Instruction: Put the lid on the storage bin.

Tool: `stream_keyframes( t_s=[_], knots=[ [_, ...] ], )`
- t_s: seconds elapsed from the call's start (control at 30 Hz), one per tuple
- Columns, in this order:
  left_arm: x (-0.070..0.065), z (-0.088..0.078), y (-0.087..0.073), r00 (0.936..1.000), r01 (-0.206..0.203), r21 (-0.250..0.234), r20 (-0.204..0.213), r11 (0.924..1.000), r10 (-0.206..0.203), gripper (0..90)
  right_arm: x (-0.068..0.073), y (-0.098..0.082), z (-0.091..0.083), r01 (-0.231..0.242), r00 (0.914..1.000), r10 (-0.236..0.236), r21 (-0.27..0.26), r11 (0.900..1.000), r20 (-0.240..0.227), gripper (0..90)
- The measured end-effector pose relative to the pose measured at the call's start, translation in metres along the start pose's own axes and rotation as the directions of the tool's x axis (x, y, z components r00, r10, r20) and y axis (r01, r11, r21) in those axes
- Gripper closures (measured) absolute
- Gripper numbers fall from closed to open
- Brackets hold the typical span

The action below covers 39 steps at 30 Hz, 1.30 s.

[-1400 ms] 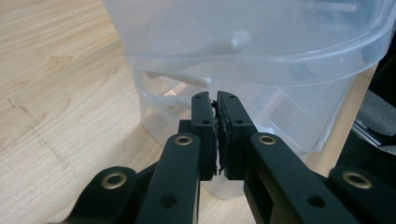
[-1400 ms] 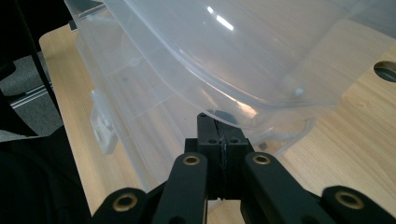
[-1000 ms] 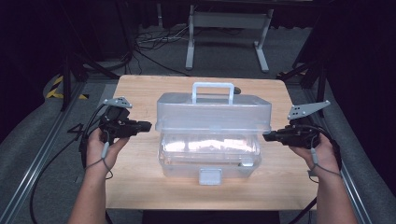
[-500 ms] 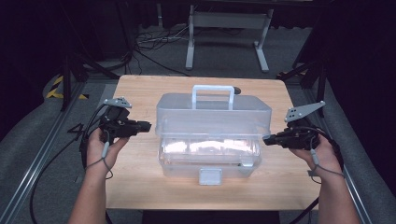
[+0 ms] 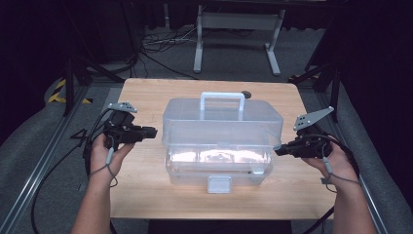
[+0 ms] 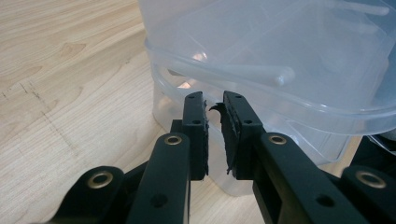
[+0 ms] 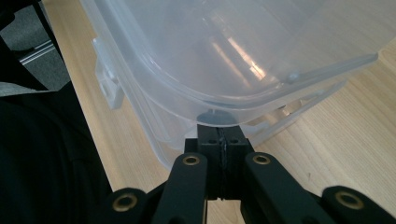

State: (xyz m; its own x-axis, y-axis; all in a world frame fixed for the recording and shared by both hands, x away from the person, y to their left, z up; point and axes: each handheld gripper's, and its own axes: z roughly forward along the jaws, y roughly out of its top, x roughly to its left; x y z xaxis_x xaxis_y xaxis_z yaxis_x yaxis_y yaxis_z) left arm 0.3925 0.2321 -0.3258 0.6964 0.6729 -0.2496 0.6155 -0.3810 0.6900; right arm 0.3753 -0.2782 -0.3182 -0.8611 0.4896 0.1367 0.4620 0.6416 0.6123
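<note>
Clear plastic box [image 5: 221, 141] mid-worktop [image 5: 146, 92], left gripper [image 5: 152, 131] just beside its left end, fingers [image 6: 196, 135] slightly apart and just been opening on nothing, right gripper [image 5: 277, 150] at its right end, fingers pressed together.

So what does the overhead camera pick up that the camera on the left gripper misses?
High view alone: the box's handle, its front latch, the right gripper at the box's right end, both forearms and the floor cables. Left gripper view alone: the left gripper close up, jaws slightly apart with nothing between them, just short of the lid's rim. Both: the clear plastic box on the wooden table.
</note>
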Motion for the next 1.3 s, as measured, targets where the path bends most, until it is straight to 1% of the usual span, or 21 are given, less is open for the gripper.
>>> stream_keyframes(
  t_s=[0.1, 0.27, 0.53, 0.93, 1.07, 1.2, 1.3],
  knots=[
    [0.000, 0.000, 0.000, 1.0000, 0.004, -0.003, -0.002, 1.0000, -0.004, 79.7, 0.000, 0.000, 0.002, 0.001, 1.0000, -0.001, 0.013, 1.000, -0.004, 89.8],
    [0.000, 0.001, 0.000, 1.0000, -0.002, 0.005, 0.005, 1.0000, 0.002, 79.8, 0.001, -0.001, 0.004, 0.004, 0.9999, -0.003, 0.034, 0.999, -0.014, 89.7],
    [0.001, 0.001, 0.000, 1.0000, 0.006, 0.004, 0.001, 1.0000, -0.006, 79.8, 0.001, -0.002, 0.007, 0.015, 0.9996, -0.013, 0.059, 0.998, -0.026, 89.7],
    [0.003, 0.000, -0.001, 1.0000, 0.002, 0.002, -0.001, 1.0000, -0.002, 79.8, 0.001, -0.002, 0.011, 0.024, 0.9991, -0.020, 0.101, 0.995, -0.038, 89.6],
    [0.002, 0.001, -0.001, 1.0000, 0.007, 0.004, 0.001, 1.0000, -0.007, 79.8, 0.002, -0.003, 0.012, 0.021, 0.9991, -0.016, 0.112, 0.993, -0.039, 89.5],
    [0.003, 0.001, -0.001, 1.0000, 0.002, 0.003, 0.000, 1.0000, -0.002, 79.8, 0.002, -0.003, 0.014, 0.023, 0.9988, -0.018, 0.124, 0.992, -0.046, 89.5],
    [0.003, 0.002, -0.001, 1.0000, 0.005, 0.007, 0.007, 1.0000, -0.006, 79.8, 0.002, -0.003, 0.015, 0.029, 0.9984, -0.022, 0.138, 0.990, -0.051, 89.4]
  ],
)
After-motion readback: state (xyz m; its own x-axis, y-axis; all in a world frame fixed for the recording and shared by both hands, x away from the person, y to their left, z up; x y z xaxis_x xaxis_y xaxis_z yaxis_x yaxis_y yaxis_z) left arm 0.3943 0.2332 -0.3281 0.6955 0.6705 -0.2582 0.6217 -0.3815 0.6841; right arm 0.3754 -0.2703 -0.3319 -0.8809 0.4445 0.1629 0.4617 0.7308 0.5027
